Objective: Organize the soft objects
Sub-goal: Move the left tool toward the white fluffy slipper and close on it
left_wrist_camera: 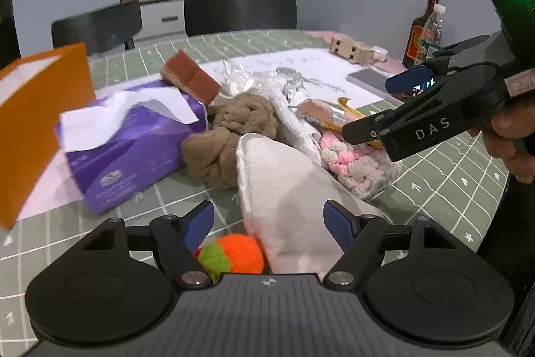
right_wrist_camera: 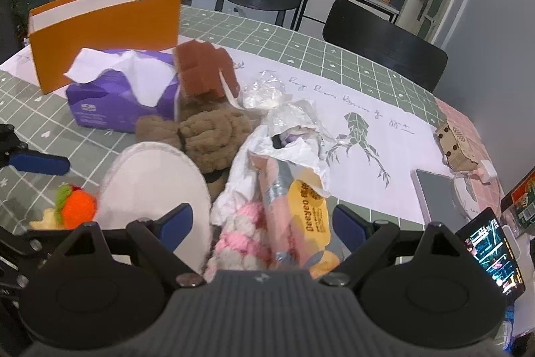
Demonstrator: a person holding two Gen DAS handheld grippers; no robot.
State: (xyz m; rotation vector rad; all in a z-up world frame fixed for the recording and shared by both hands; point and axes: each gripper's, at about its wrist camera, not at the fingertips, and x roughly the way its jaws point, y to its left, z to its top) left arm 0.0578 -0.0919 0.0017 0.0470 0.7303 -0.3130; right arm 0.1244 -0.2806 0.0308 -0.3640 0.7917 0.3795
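My left gripper (left_wrist_camera: pixel 269 225) stands open low over the table, with the near end of a white padded slipper (left_wrist_camera: pixel 284 186) lying between and under its fingers; the pads do not press on it. An orange and green yarn ball (left_wrist_camera: pixel 239 253) sits just left of the slipper. My right gripper (right_wrist_camera: pixel 262 221) is open above a pink and white knit piece (right_wrist_camera: pixel 244 240) and a pink packet with a yellow label (right_wrist_camera: pixel 301 216). In the left wrist view the right gripper (left_wrist_camera: pixel 381 104) hangs over that knit piece (left_wrist_camera: pixel 354 163). A brown plush bundle (right_wrist_camera: pixel 207 136) lies behind the slipper (right_wrist_camera: pixel 150 183).
A purple tissue pack (right_wrist_camera: pixel 120 96) and an open orange box (right_wrist_camera: pixel 100 22) stand at the left, with a brown sponge (right_wrist_camera: pixel 204 72) on the pack. Crumpled plastic bags (right_wrist_camera: pixel 267 96), a grey tablet (right_wrist_camera: pixel 438 199), a lit phone (right_wrist_camera: pixel 491 253), a cardboard box (right_wrist_camera: pixel 458 143) and bottles (left_wrist_camera: pixel 424 35) lie to the right. Two black chairs (right_wrist_camera: pixel 384 42) stand behind the table.
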